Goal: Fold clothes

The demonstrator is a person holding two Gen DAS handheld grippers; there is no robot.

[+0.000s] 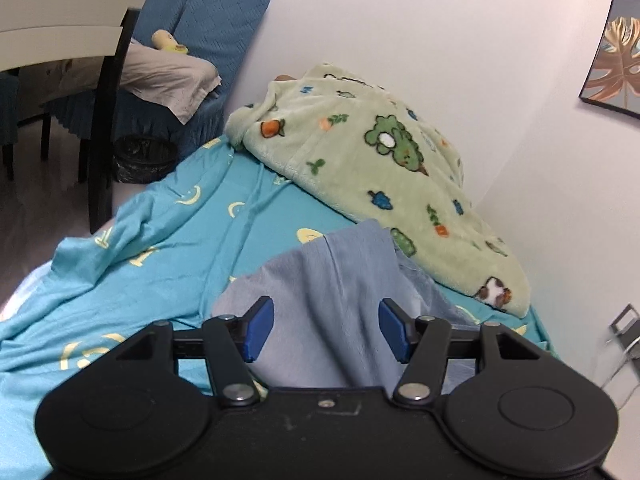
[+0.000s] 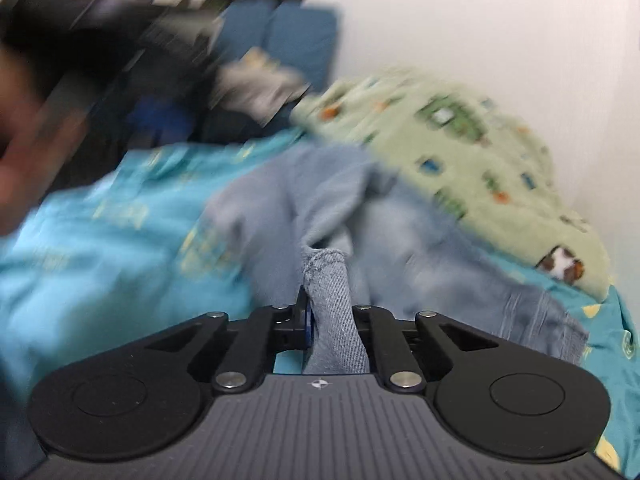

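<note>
A light blue denim garment [image 1: 328,280] lies bunched on the bed with the turquoise sheet [image 1: 132,272]. My left gripper [image 1: 326,330] is open, its blue pads on either side of the cloth just above it, holding nothing. In the blurred right wrist view the same garment [image 2: 420,248] spreads over the sheet [image 2: 100,240]. My right gripper [image 2: 330,320] is shut on a bunched fold of the denim that stands up between its fingers.
A green fleece blanket with cartoon prints [image 1: 372,168] lies heaped against the white wall at the back right. Blue covered chairs [image 1: 200,40], a table edge [image 1: 60,12] and a black bin [image 1: 144,158] stand beyond the bed's far left.
</note>
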